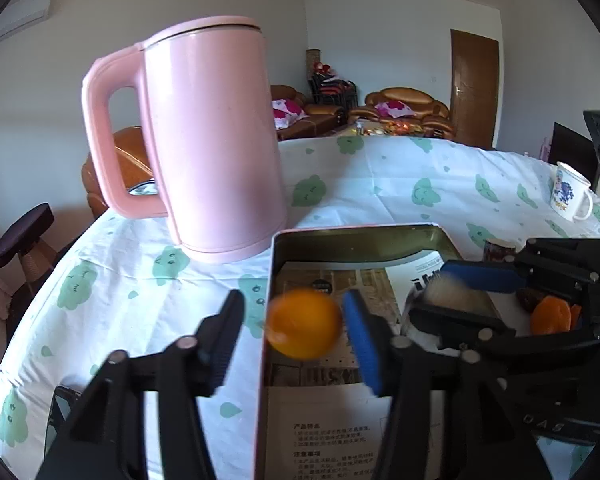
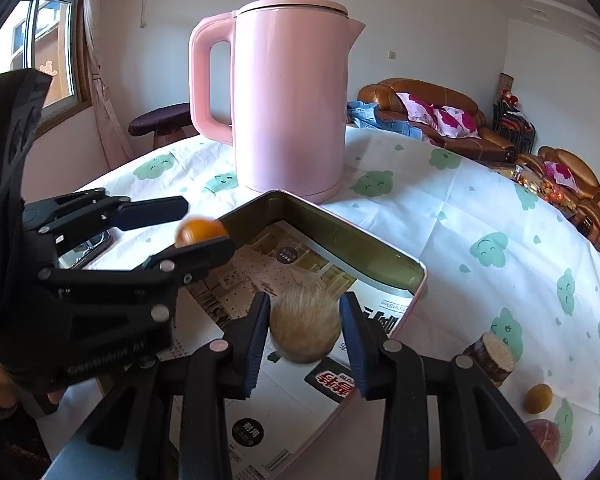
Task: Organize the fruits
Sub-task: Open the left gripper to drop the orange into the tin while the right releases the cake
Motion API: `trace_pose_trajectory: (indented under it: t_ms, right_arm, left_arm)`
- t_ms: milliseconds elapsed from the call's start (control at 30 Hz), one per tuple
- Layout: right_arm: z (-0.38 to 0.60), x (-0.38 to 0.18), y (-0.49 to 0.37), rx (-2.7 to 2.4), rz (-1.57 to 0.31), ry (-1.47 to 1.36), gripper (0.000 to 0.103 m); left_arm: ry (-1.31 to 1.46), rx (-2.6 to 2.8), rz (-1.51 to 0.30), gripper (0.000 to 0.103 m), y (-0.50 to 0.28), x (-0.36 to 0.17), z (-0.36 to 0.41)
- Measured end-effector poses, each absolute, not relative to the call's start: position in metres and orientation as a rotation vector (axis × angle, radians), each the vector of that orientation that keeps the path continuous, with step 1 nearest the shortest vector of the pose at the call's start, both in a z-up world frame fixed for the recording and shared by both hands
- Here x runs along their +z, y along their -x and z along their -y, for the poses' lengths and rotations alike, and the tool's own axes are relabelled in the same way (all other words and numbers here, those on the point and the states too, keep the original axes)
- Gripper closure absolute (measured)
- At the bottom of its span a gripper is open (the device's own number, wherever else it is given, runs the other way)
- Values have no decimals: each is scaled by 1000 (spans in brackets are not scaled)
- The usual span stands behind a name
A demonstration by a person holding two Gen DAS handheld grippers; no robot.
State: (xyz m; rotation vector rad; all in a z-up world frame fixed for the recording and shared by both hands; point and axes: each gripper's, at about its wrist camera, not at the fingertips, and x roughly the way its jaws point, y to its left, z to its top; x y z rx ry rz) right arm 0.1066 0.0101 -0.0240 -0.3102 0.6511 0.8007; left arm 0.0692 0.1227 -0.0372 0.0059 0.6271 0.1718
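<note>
Orange (image 1: 304,324) blurs loose inside the parted left gripper (image 1: 296,332) over the tin's (image 1: 269,280) left rim; right gripper (image 2: 305,330), slightly apart, flanks a blurred fuzzy fruit (image 2: 305,330) above its lined floor.

The left wrist view looks forward and downward along the left hand-held gripper (image 1: 292,332), close over the desk (image 1: 380,184) with its white cloth printed with green clouds. The tall pink plastic kettle (image 1: 204,136) looms just ahead, left of centre. The right wrist view sits equally low and near behind the right hand-held gripper (image 2: 304,332), facing the same kettle (image 2: 288,96) from its other flank. Both views share the kettle, the shallow rectangular metal tin (image 1: 340,236) (image 2: 340,232) below it, and each other's gripper.
</note>
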Motion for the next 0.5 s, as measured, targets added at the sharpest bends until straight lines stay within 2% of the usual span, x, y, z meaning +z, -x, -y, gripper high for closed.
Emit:
trace_pose_trajectory:
  t_ms: [100,133,167,233,500]
  right_arm:
    - [-6,-20,-103,774,-625,313,51]
    - [-3,-18,-101,771,-617,305,48]
    - [3,-14,-99,769,-608,290,48]
    - [15,-7,-95,759,-586,274,47]
    - [95,7,-69,630,-499,258,47]
  left_arm:
    - [8,179,-608,39,-63,-34,-124]
    - [19,177,-599,34,-60,-32,-125]
    - [31,178,-585,29,-56,-29,-125]
    - [49,178,-545,26,-46,-22,-122]
    - [53,76,-461,23,-21,-6,-71]
